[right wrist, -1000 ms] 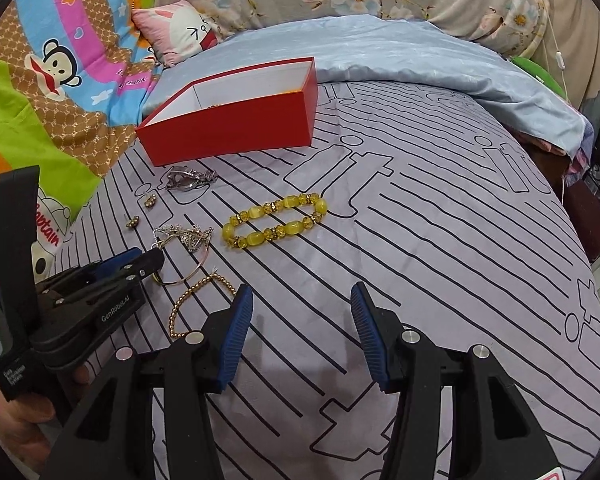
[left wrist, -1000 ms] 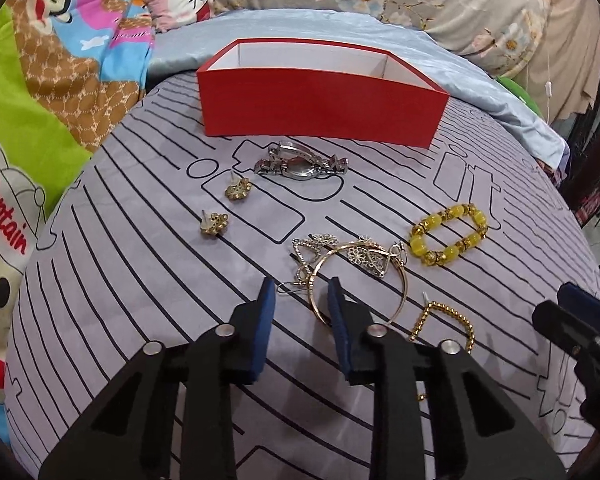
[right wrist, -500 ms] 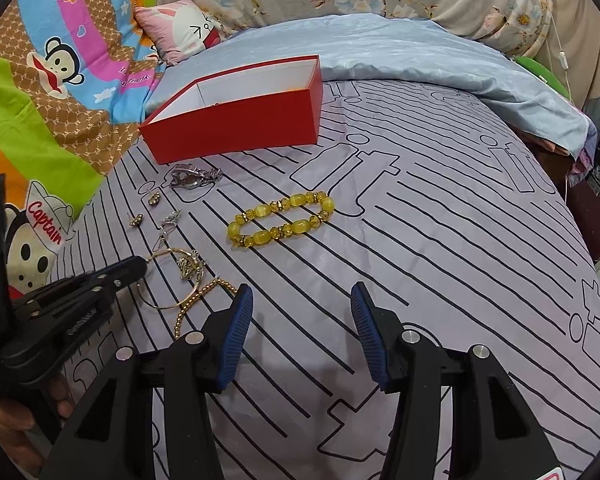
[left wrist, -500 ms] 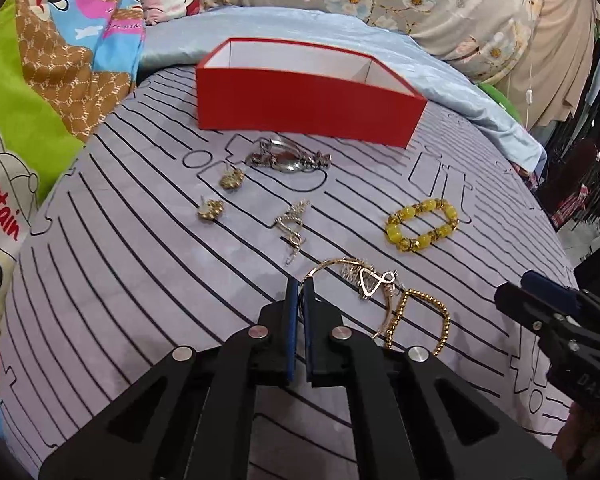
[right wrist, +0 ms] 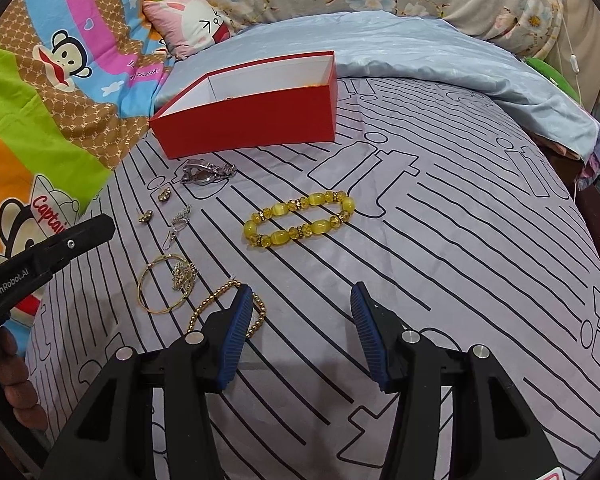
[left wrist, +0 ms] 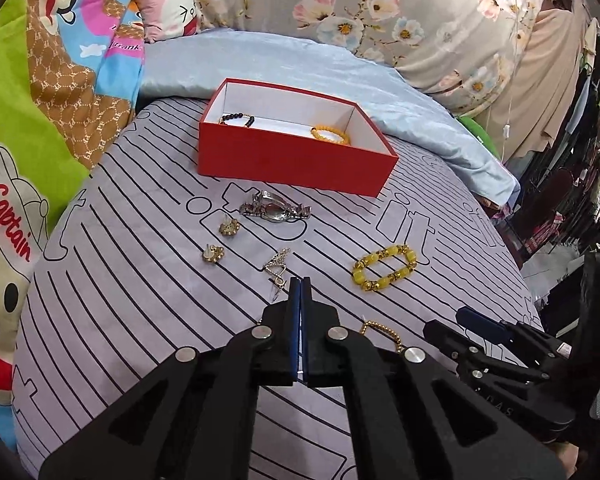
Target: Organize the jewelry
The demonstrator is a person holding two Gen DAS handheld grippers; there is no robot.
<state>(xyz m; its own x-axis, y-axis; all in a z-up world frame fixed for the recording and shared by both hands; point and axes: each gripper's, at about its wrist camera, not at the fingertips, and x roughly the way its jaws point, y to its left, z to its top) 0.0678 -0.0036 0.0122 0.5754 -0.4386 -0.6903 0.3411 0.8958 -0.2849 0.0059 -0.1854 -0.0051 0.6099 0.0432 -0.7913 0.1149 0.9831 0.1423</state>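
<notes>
My left gripper is shut and I see nothing between its pads; in the right wrist view it hangs clear of the thin gold bangle, which lies flat on the bed with a silver charm piece on it. My right gripper stands open and empty over the sheet, its left finger covering part of a gold bead bracelet. The red box holds a black bead bracelet and an orange bead bracelet. A yellow bead bracelet lies to the right.
A silver watch, two gold earrings and a silver earring lie before the box on the striped grey sheet. A blue quilt and pillows lie behind. The bed edge drops off at right.
The left gripper shut beside the bangle, dragged it nearer, then rose and tilted up so the box's inside shows. The bangle stays on the bed. The right gripper barely moved.
</notes>
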